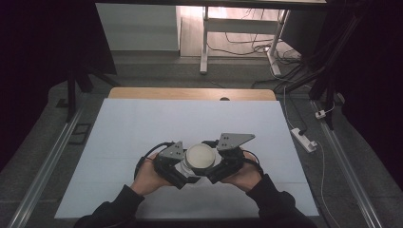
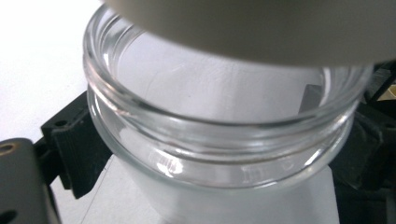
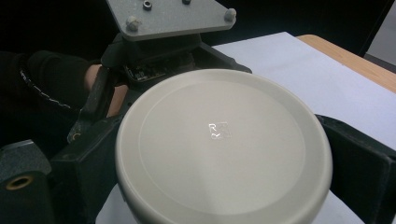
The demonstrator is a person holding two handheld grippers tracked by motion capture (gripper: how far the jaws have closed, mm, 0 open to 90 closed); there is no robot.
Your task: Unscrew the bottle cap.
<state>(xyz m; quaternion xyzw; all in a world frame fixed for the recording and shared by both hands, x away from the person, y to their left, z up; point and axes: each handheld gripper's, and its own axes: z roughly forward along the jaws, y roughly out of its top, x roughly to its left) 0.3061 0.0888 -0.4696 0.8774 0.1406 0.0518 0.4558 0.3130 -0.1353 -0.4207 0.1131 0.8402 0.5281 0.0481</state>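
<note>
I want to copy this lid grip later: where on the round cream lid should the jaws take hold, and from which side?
Grip the lid by its rounded rim, jaws on opposite sides, coming level from the side as the right gripper does; its flat top offers no hold.

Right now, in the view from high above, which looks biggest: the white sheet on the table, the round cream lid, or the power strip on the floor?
1. White sheet
2. Cream lid
3. Power strip, looking slightly smaller than the lid, though it lies farther off, so that ranking is unsure.
</note>
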